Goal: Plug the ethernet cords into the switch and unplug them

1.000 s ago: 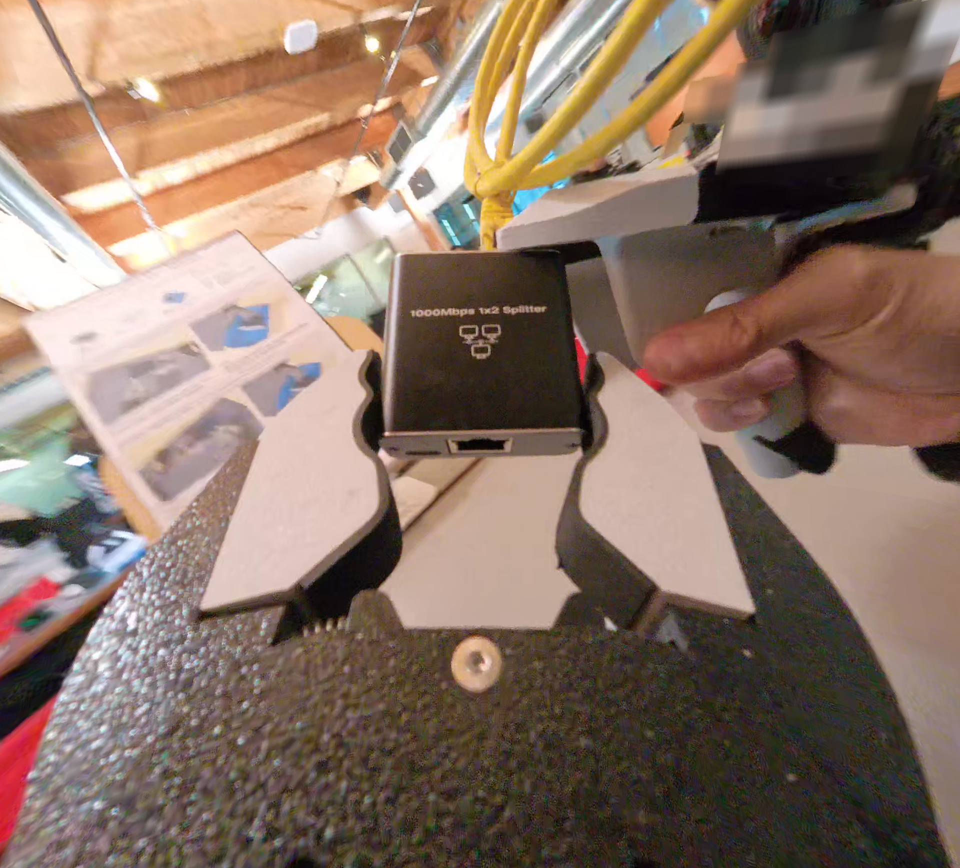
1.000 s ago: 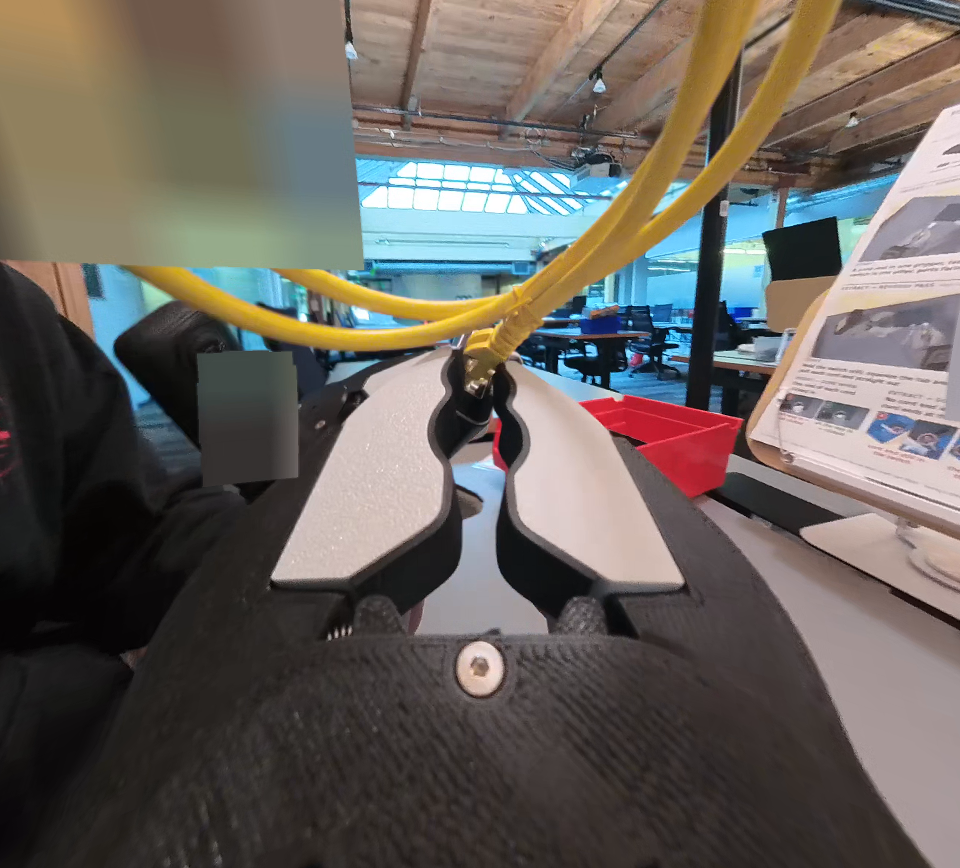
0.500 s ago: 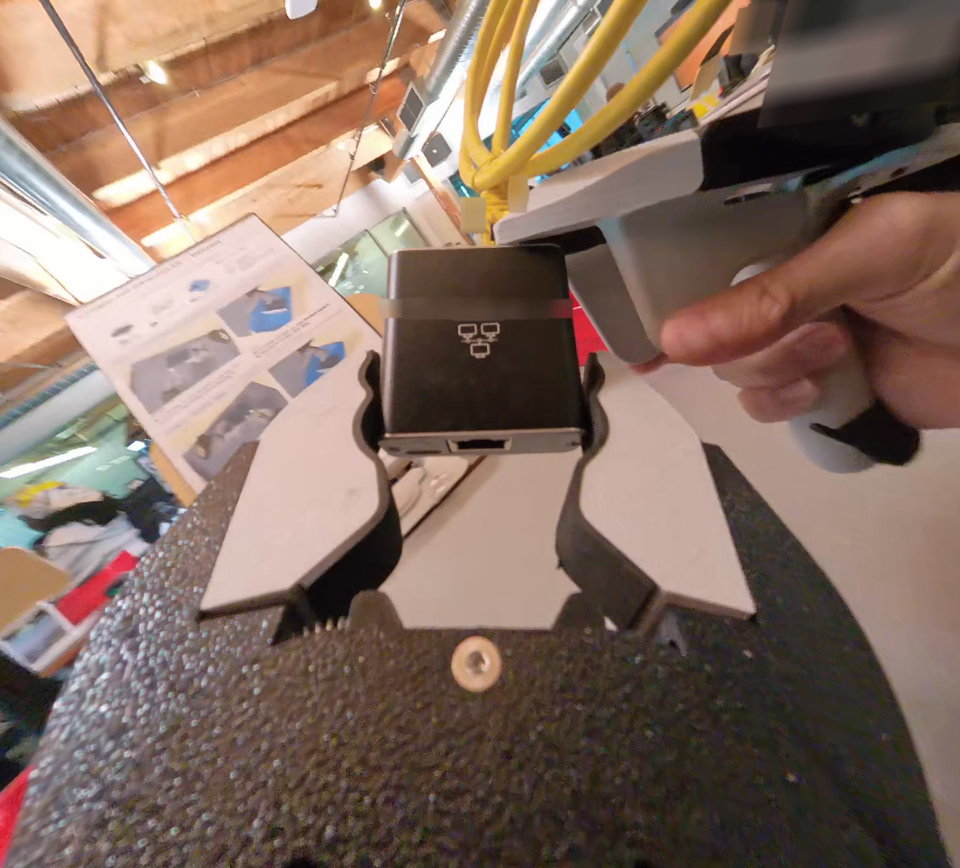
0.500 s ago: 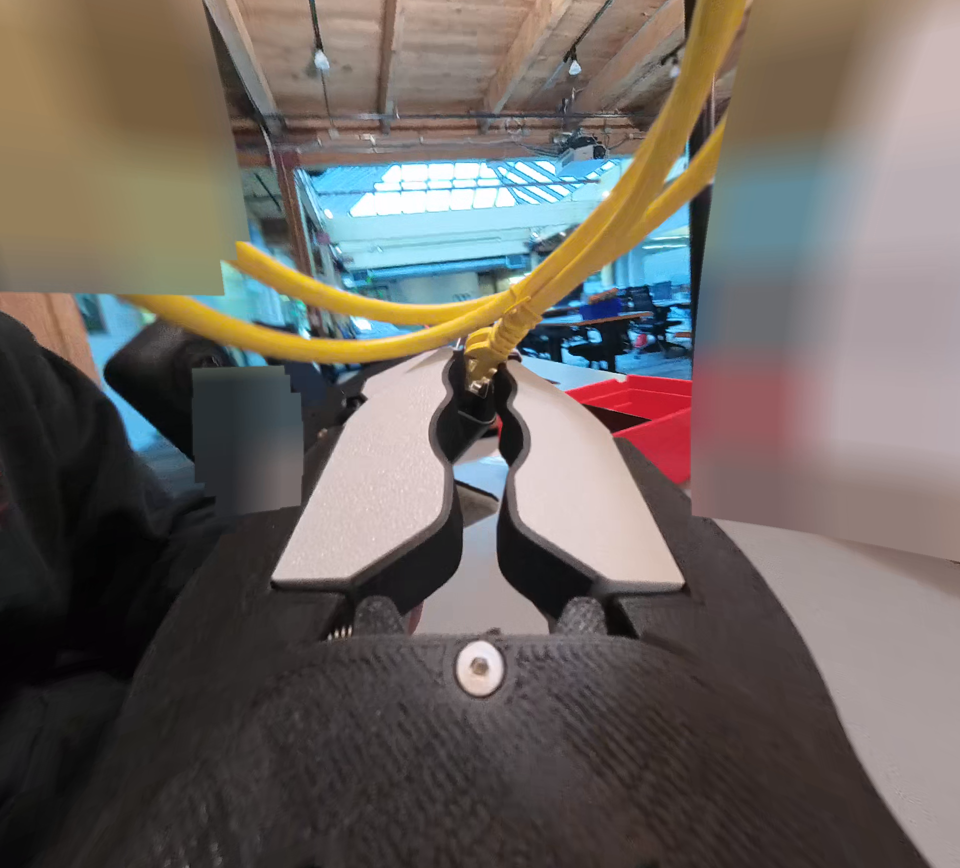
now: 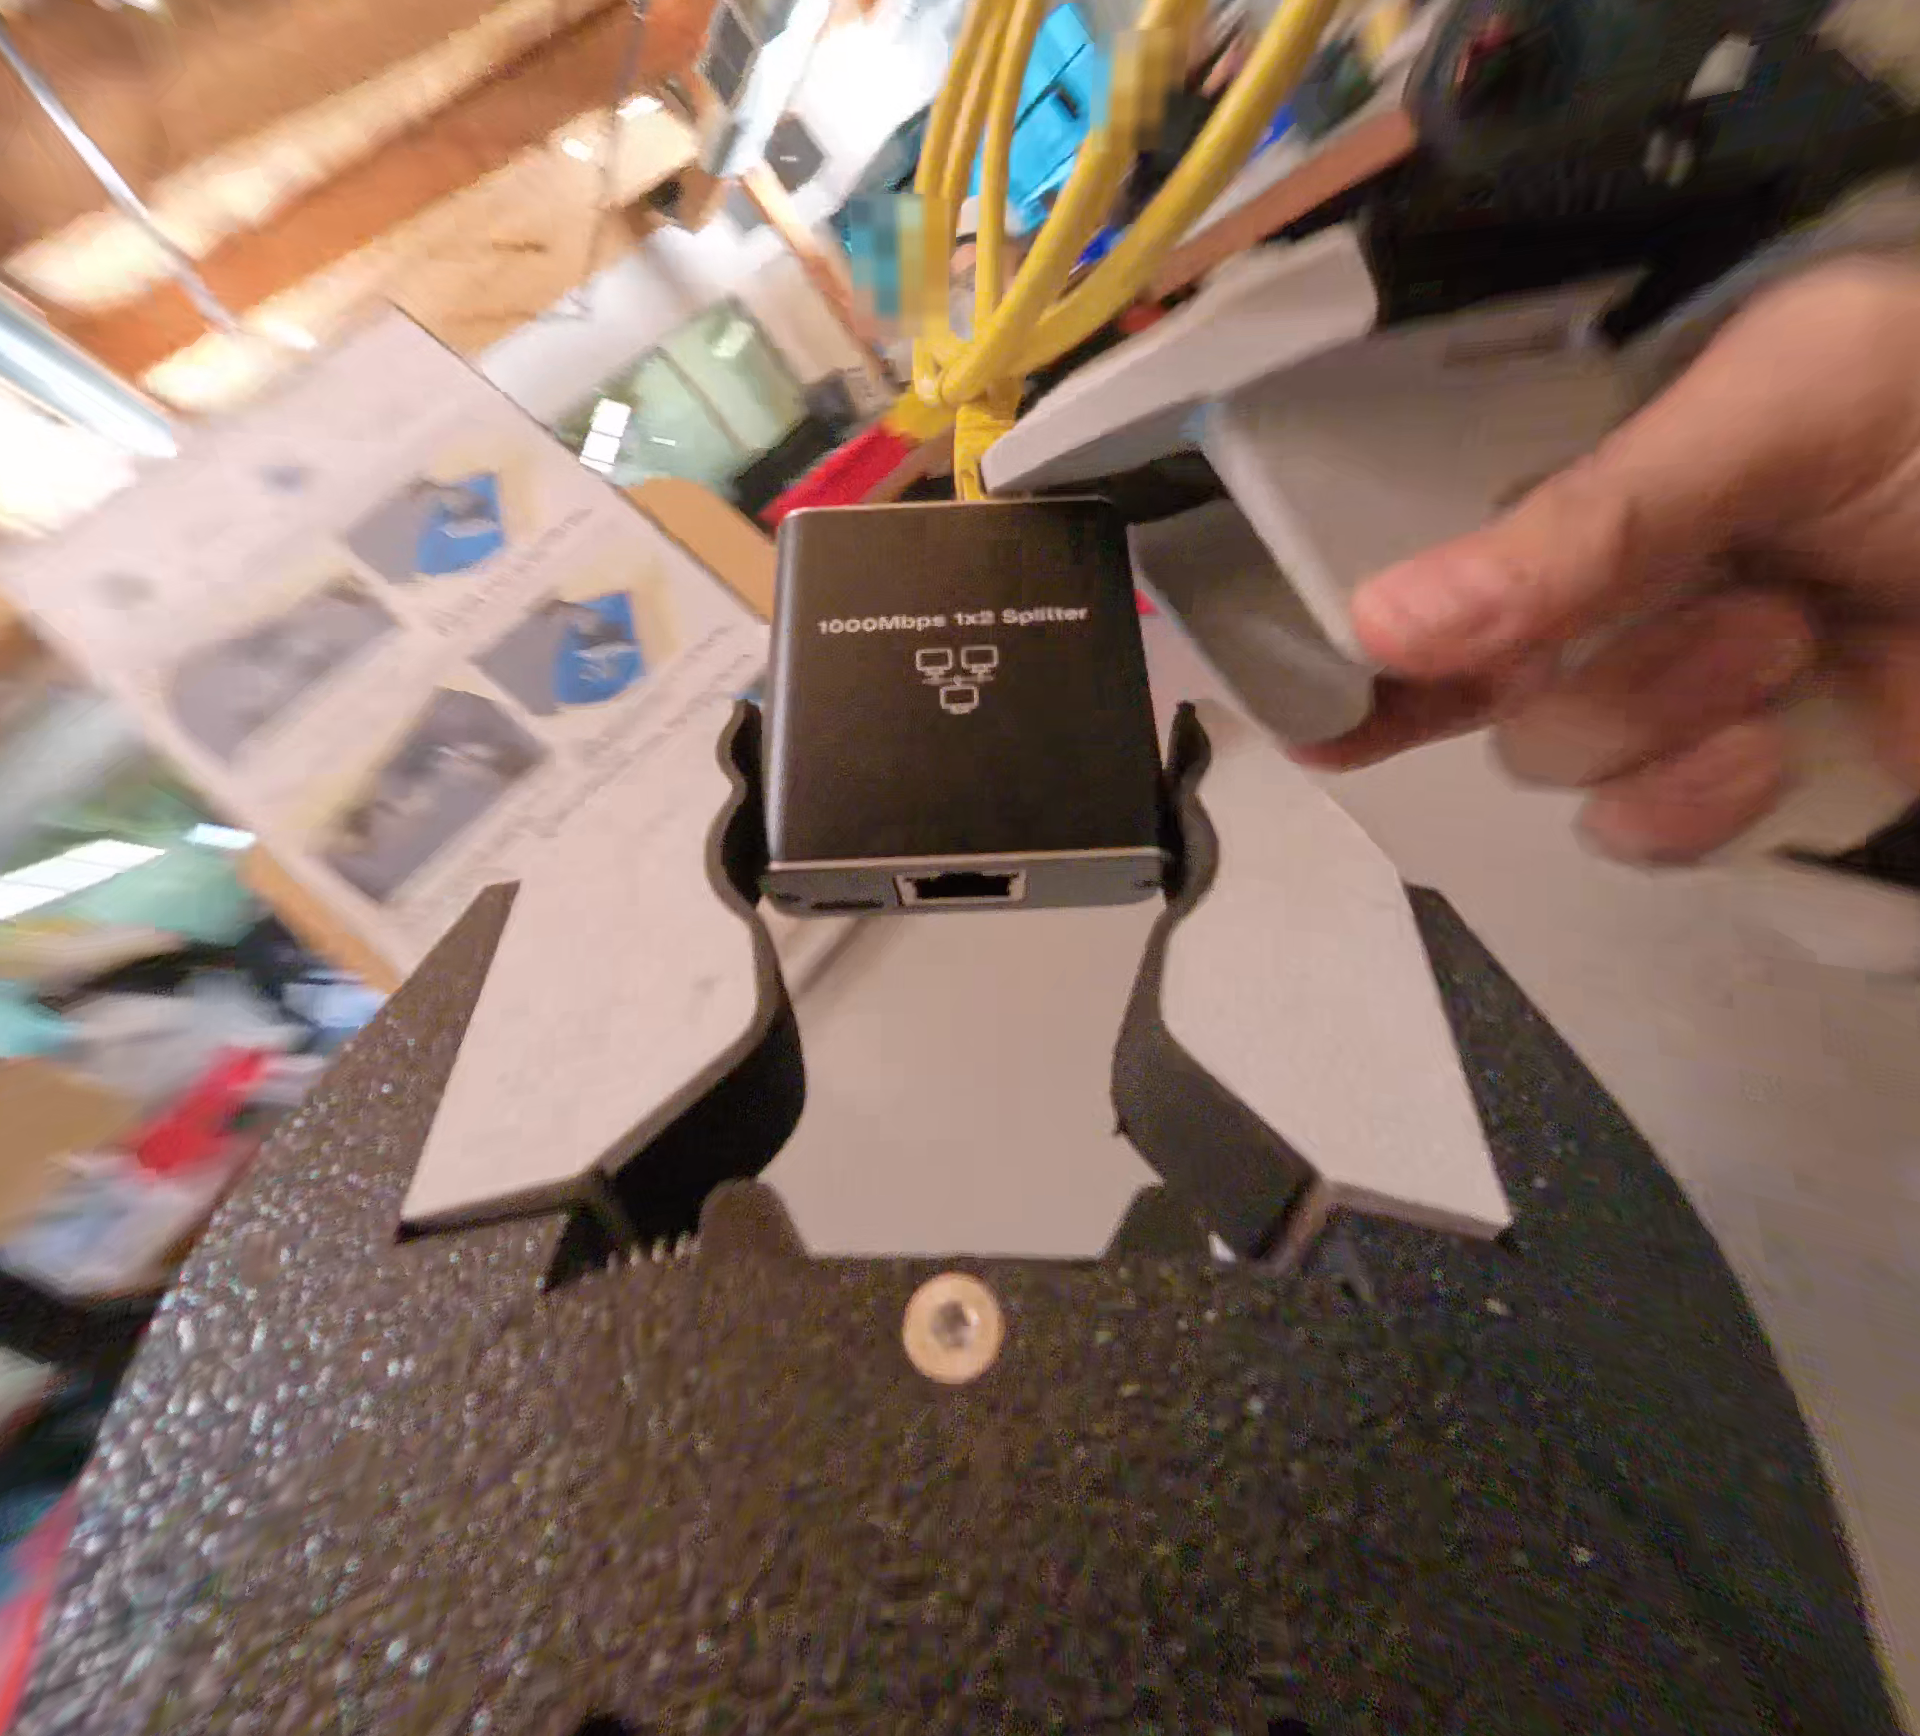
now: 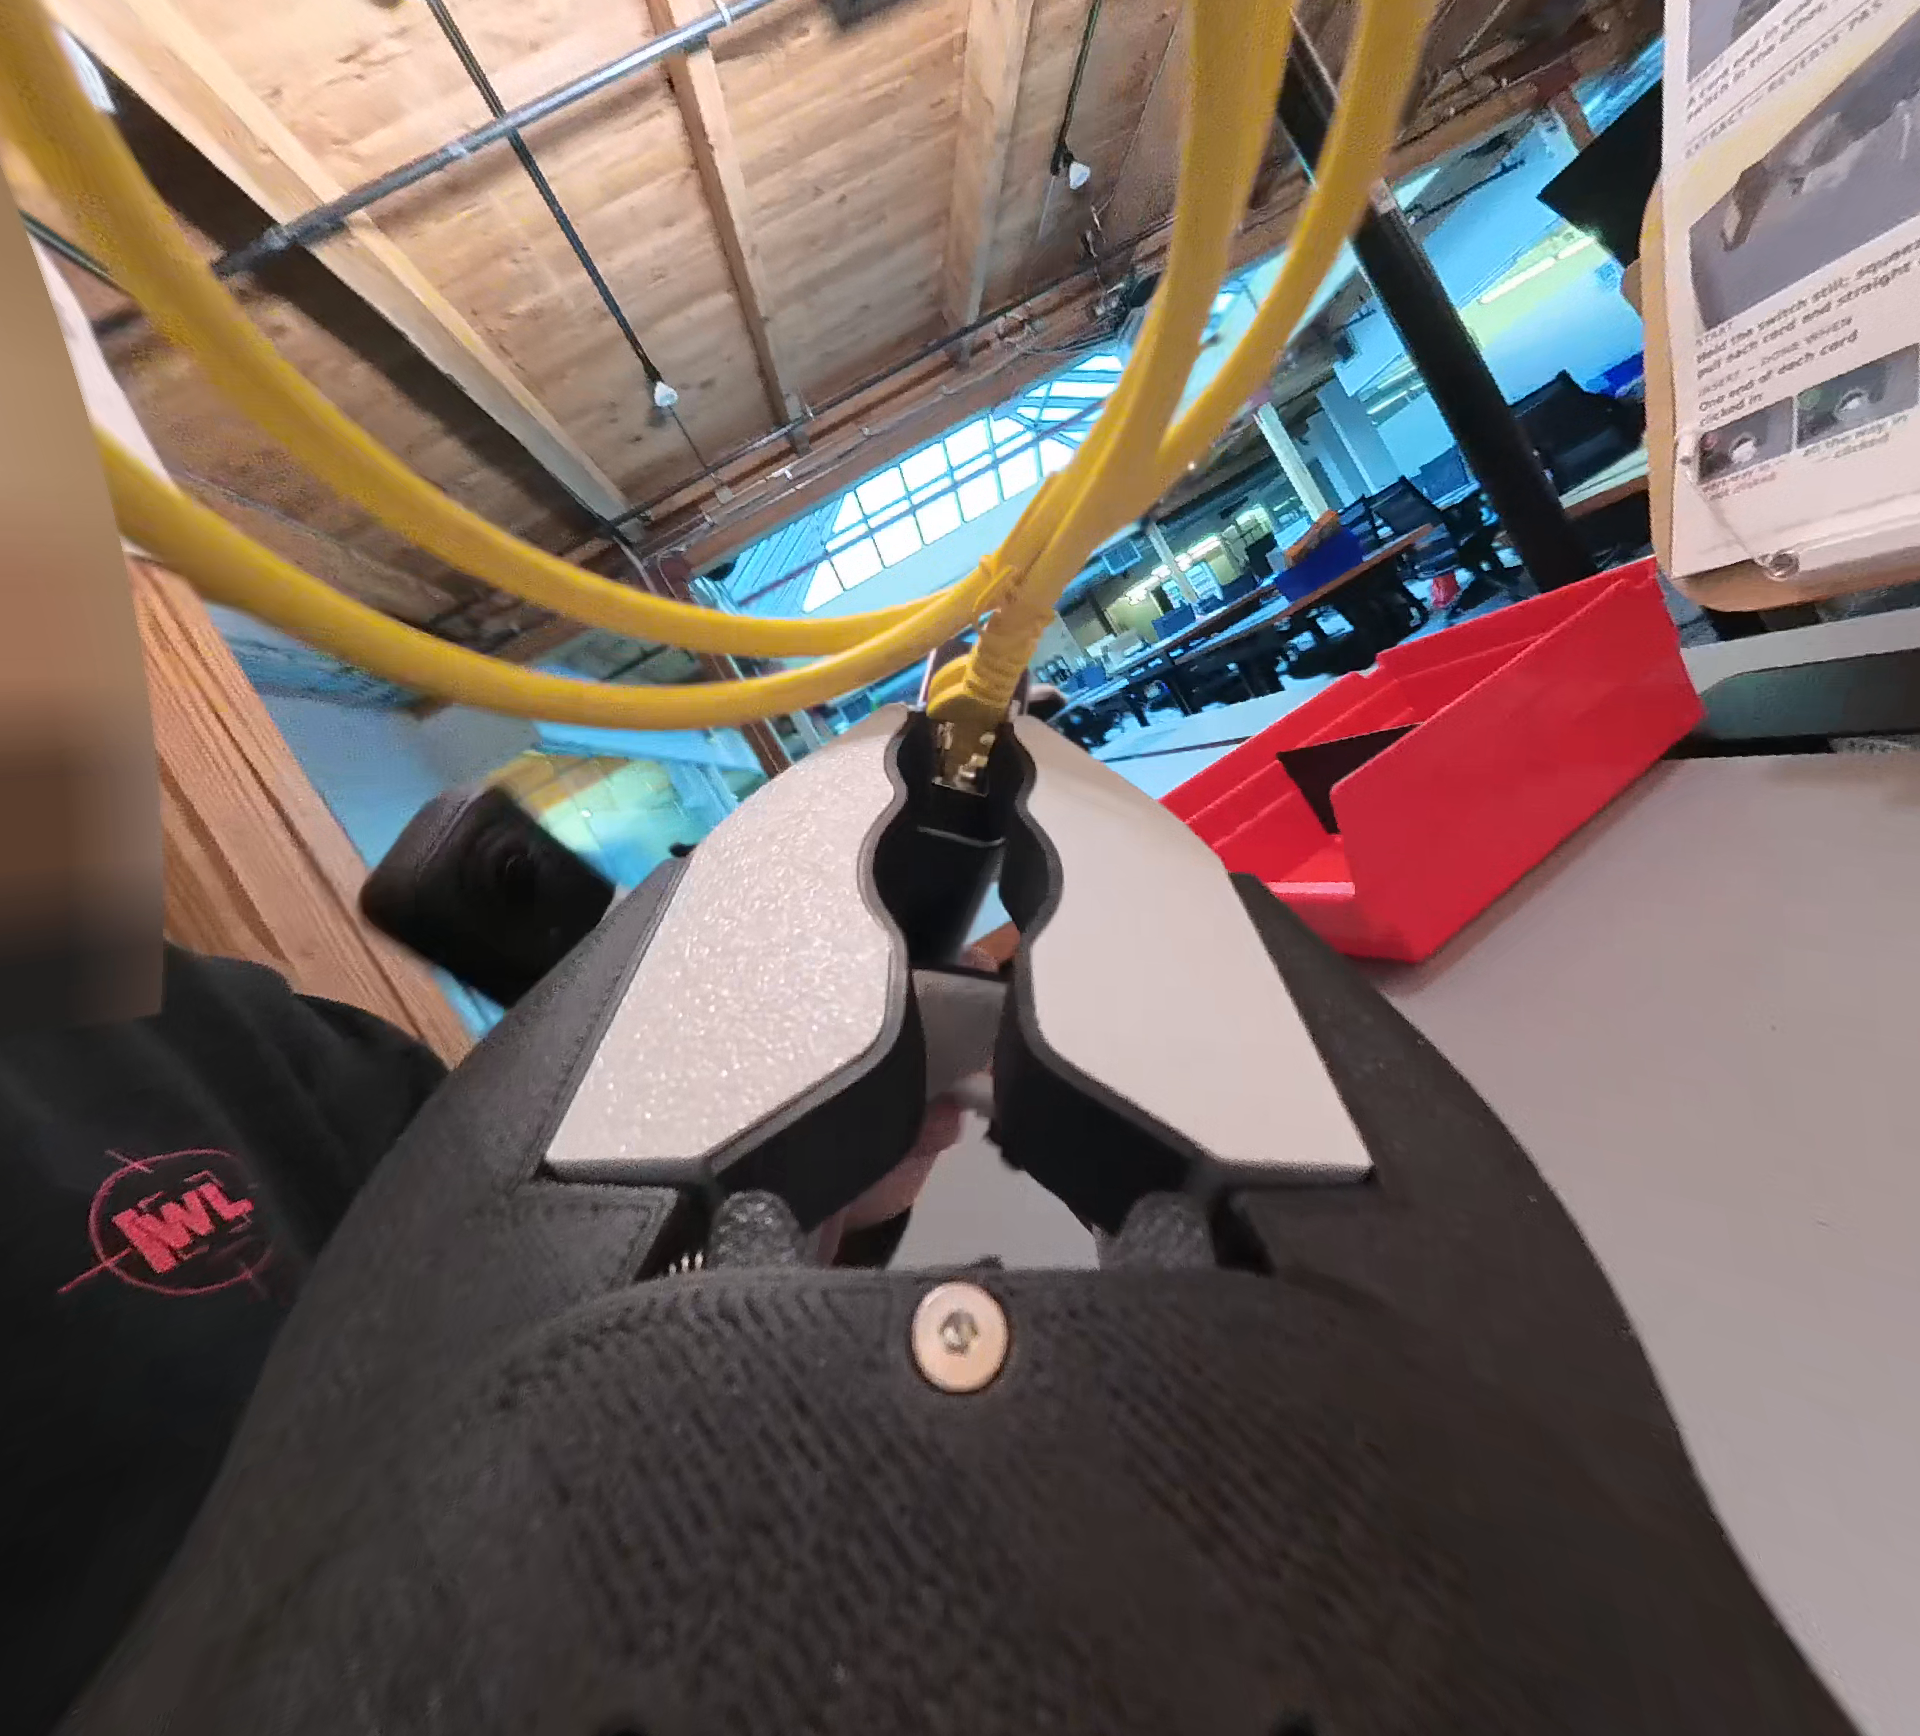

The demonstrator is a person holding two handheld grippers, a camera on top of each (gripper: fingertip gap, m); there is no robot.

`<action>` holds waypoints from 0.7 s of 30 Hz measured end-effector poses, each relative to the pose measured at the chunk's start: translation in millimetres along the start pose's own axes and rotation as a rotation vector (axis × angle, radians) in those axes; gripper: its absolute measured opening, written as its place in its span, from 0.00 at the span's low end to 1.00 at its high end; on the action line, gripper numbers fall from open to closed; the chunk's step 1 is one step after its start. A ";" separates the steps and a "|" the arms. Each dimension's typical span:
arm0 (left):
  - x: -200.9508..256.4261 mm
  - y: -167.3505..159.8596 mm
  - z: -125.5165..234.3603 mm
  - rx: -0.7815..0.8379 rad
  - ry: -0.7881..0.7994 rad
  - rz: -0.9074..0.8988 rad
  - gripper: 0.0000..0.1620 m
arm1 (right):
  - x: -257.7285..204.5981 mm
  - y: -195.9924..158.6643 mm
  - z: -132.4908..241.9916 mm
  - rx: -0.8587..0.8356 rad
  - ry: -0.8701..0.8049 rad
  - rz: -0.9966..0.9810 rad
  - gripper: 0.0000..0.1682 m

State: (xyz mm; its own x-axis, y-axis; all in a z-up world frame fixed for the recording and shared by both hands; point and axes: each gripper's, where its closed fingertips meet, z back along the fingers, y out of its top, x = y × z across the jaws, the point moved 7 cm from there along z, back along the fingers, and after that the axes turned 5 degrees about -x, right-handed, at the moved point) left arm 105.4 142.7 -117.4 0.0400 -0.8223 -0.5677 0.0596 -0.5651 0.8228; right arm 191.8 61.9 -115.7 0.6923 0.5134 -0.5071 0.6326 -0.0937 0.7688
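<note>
1. Since the earlier frame we have swung both tools, so the wooden ceiling leans across the left wrist view and the red bin [image 6: 1455, 793] now shows whole in the right wrist view; the grips look as they did
2. We have the left gripper [image 5: 961, 813] clenched on the switch [image 5: 961, 689], a small black box pinched by its two sides near its near end, with one open port facing the camera
3. Our right gripper [image 6: 961, 772] is clamped on the plug of a yellow ethernet cord [image 6: 997, 647]; its clear tip with metal contacts sits between the tips, and the cord rises up and away in loops bound with other yellow strands
4. In the left wrist view the right gripper [image 5: 997, 476] comes in from the upper right, its tip just at the far edge of the switch; whether the plug is seated in a port we cannot tell
5. A hand [image 5: 1662, 564] wraps the handle of that tool
6. Both tools are held in the air above the grey worktop [image 6: 1714, 1011]; the red bin lies toward its far edge, and a printed sheet [image 6: 1787, 180] stands beside the bin
</note>
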 end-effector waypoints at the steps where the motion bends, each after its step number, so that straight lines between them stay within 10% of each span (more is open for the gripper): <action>1: 0.1 -0.5 0.0 -0.019 0.059 -0.101 0.46 | 1.4 -1.2 -0.3 0.007 0.016 -0.037 0.08; 7: 0.5 -9.5 -6.3 -0.054 -0.067 0.067 0.46 | 16.3 -8.8 3.3 0.050 0.000 -0.181 0.08; 11: -1.4 -11.3 -6.6 -0.106 0.019 -0.131 0.46 | 17.5 -10.2 2.5 0.051 0.014 -0.209 0.08; 15: -4.3 -14.7 -8.5 -0.072 -0.192 0.197 0.46 | 18.6 -9.7 4.0 0.020 -0.037 -0.164 0.07; 21: -12.1 -2.6 3.2 0.040 -0.004 -0.041 0.46 | -2.7 -0.5 -7.3 -0.010 -0.002 0.001 0.08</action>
State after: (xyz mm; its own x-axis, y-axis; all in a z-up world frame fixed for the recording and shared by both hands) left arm 101.6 153.9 -112.5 0.0346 -0.7985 -0.6011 0.0209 -0.6007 0.7992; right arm 187.0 66.8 -111.9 0.6936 0.5116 -0.5071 0.6284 -0.0856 0.7732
